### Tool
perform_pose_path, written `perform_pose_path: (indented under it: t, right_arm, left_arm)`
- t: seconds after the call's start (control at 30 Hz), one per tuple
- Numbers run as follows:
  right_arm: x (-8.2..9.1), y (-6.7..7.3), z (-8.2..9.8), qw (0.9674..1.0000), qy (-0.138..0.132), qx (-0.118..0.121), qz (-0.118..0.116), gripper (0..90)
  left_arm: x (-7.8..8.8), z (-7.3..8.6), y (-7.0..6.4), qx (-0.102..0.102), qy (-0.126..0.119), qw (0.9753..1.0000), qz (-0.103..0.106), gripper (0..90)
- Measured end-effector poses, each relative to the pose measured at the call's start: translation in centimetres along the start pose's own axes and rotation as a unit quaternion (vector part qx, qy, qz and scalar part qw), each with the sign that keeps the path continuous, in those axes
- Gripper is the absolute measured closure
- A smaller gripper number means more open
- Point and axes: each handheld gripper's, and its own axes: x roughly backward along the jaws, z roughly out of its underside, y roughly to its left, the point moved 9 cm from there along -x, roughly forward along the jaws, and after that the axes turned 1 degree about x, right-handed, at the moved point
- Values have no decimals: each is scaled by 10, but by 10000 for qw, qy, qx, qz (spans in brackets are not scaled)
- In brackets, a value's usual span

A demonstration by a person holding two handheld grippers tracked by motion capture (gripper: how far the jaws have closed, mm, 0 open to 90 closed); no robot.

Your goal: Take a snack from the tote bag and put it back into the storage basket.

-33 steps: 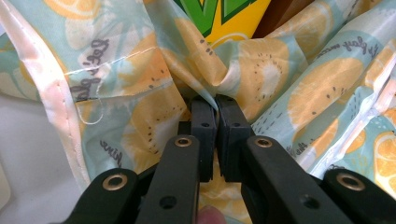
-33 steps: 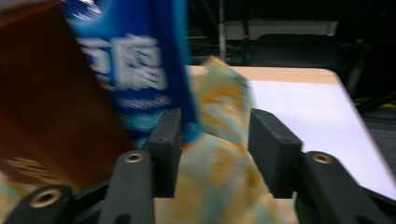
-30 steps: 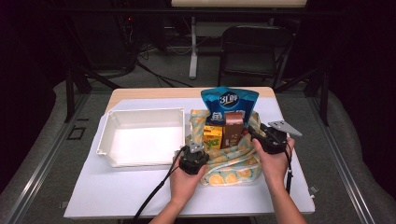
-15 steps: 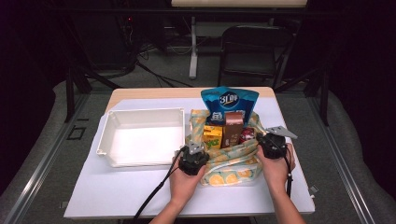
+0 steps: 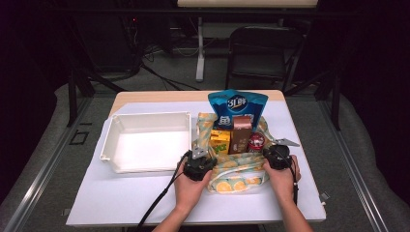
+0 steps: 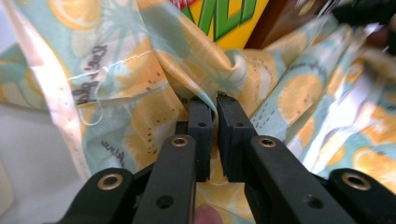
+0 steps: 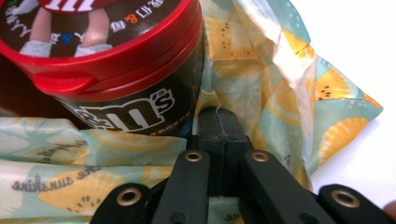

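From the high view, a person stands 2 grippers at the near corners of the orange-print bag [image 5: 237, 170], which lies on the white table cover [image 5: 145, 203] just right of the empty white tray [image 5: 145, 140]. The left gripper [image 5: 198, 157] sits at the bag's near-left corner, the right gripper [image 5: 276, 153] at its near-right — a spread that looks meant to hold the mouth open or lift the bag evenly. A blue snack pouch [image 5: 237, 107], a yellow carton [image 5: 220, 141], a brown box [image 5: 241, 134] and a red-lidded candy tub [image 5: 256, 141] stand inside.

In the left gripper view, the jaws pinch a fold of the bag's film [image 6: 219, 95], nearly closed on it, the carton [image 6: 224, 21] just behind.

In the right gripper view, the jaws — having just closed — clamp the bag's edge [image 7: 210, 100] tight beside the tub [image 7: 121, 70], gripping the film, not the tub.
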Motion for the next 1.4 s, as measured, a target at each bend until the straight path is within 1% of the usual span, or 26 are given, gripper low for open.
perform_pose_path:
  t: [0.03,0.07,0.1,0.23,0.3,0.33,0.37,0.4,0.47,0.5,0.53,0.57,0.6,0.63,0.67,0.7,0.73,0.8,0.9,1.0,1.07,1.1,1.13,1.27,1.33,1.4]
  right_arm:
    - [1,-1,0,10000,33,25,-4,900]
    - [1,-2,0,10000,38,-14,-34,900]
    - [0,-1,0,9999,-10,-110,-99,900]
    - [1,-2,1,9999,20,-74,-136,900]
    - [1,-3,1,9998,6,-108,-147,900]
    - [0,-1,0,9996,-67,-194,-191,900]
    - [1,-2,1,9997,8,-134,-191,900]
    - [0,-2,1,9996,-35,-174,-198,900]
    - [1,-2,1,9997,11,-121,-207,900]
    - [1,-2,1,9997,-5,-142,-213,900]
    - [0,-1,1,9996,-46,-198,-212,900]
    - [1,-2,1,9996,-45,-197,-216,900]
    - [1,-2,1,9995,-47,-201,-218,900]
    - [0,-2,1,9995,-53,-208,-217,900]
    - [0,-2,1,9995,-57,-209,-223,900]
    - [1,-1,1,9995,-44,-196,-227,900]
    - [1,-1,1,9996,-45,-184,-220,900]
    - [2,-2,1,9996,10,-129,-233,900]
    - [2,-2,1,9998,1,-69,-206,900]
    - [1,-1,1,9997,-60,-115,-217,900]
    - [2,-1,1,9997,-70,-102,-203,900]
    - [2,-1,1,9997,-69,-98,-204,900]
    - [2,-1,1,9997,-67,-107,-216,900]
    - [4,-2,0,9995,-48,-150,-278,893]
    - [8,-2,-4,9988,-207,-253,-360,834]
    - [18,-4,-9,9987,-342,-182,-329,758]
  left_arm:
    - [3,-1,0,0,-28,10000,29,833]
    - [7,-3,-2,8,-110,9999,10,822]
    - [11,-7,-4,-59,-202,9998,5,804]
    - [33,-33,-13,-91,-712,9974,-23,718]
    - [38,-46,-12,-71,-891,9959,-158,645]
    - [38,-51,-11,-30,-925,9955,-218,597]
    - [36,-54,-9,49,-940,9952,-267,554]
    - [33,-55,-8,131,-903,9953,-332,505]
    - [24,-51,-3,223,-715,9958,-522,418]
    - [19,-47,0,237,-609,9960,-612,414]
    - [15,-43,2,224,-514,9959,-705,436]
    - [13,-40,4,191,-475,9957,-777,503]
    - [12,-38,6,72,-497,9943,-937,552]
    - [12,-37,6,4,-447,9945,-946,610]
    - [10,-35,6,37,-369,9955,-870,703]
    - [8,-33,8,43,-285,9953,-927,762]
    - [7,-31,10,49,-281,9945,-1007,809]
    - [6,-27,11,35,-227,9947,-1000,895]
    - [-1,-18,9,-149,-69,9948,-1007,900]
    - [-9,-7,10,-67,90,9952,-970,900]
    - [-11,-2,11,-128,222,9945,-1013,900]
    - [-11,-3,10,-144,197,9945,-1021,900]
    - [-12,-2,11,-125,251,9945,-1004,900]
    - [-14,0,14,159,365,9957,-840,900]
    - [-14,0,14,104,355,9954,-886,900]
    - [-14,0,13,45,335,9951,-924,900]
